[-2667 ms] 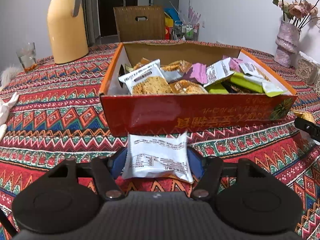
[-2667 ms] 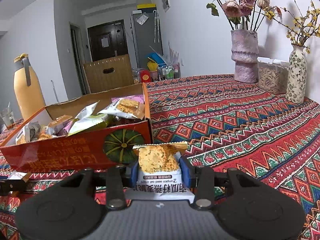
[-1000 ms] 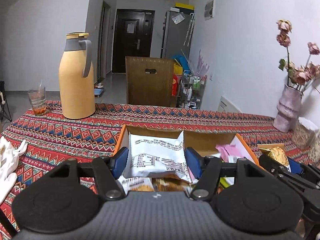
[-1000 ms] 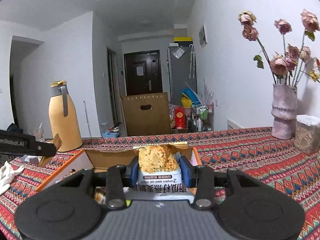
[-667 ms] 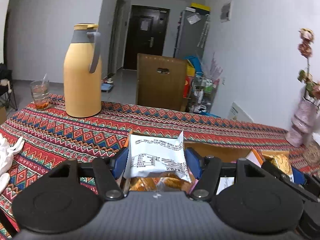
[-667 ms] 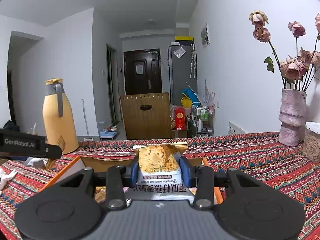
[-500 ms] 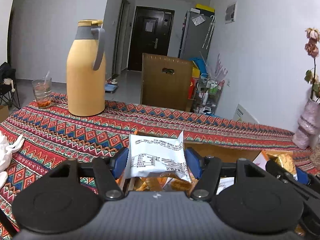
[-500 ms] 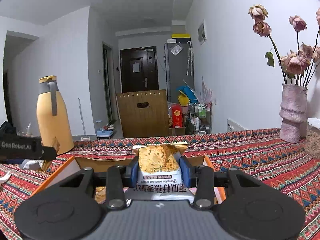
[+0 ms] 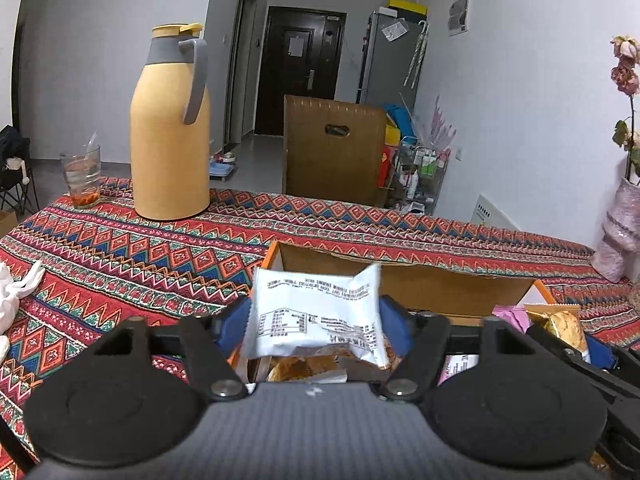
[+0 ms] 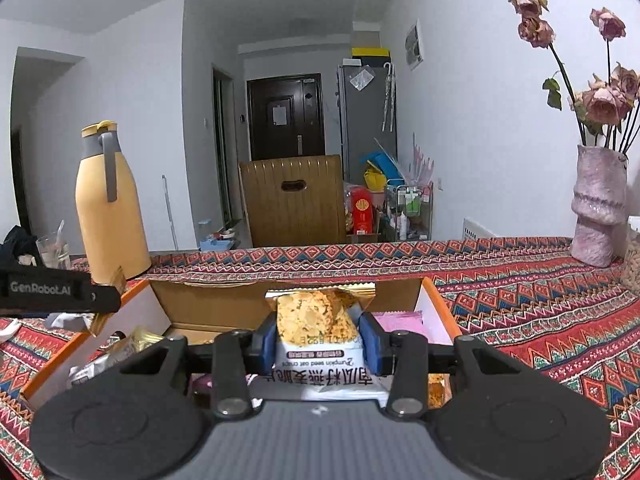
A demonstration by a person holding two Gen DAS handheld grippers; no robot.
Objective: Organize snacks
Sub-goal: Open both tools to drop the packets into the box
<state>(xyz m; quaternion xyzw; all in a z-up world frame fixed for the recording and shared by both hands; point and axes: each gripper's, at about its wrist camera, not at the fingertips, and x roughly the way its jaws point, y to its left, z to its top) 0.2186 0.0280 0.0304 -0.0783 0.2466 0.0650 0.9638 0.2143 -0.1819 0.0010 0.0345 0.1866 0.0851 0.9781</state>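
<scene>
My left gripper [image 9: 314,324] hovers over the left end of the orange cardboard snack box [image 9: 404,274]. A white snack packet [image 9: 316,316] with its printed back towards me sits tilted between the blue pads. The jaws are opening and the pads stand off its sides. My right gripper [image 10: 318,338] is shut on a pumpkin seed crisp packet [image 10: 310,320] above the right part of the box [image 10: 224,300]. Several wrapped snacks lie inside, among them a pink packet [image 10: 400,320]. A finger [image 10: 52,289] of the left gripper shows at the left edge of the right wrist view.
A yellow thermos jug [image 9: 170,140] and a drinking glass [image 9: 82,178] stand at the table's far left. A pink vase [image 10: 596,208] with dried roses stands at the far right. A white cloth [image 9: 12,296] lies at the left edge. A wooden chair back [image 9: 332,148] stands behind the table.
Both grippers came forward and down over the box with their packets. The left jaws have spread, and the white packet has tipped loose between them. The right grip is unchanged.
</scene>
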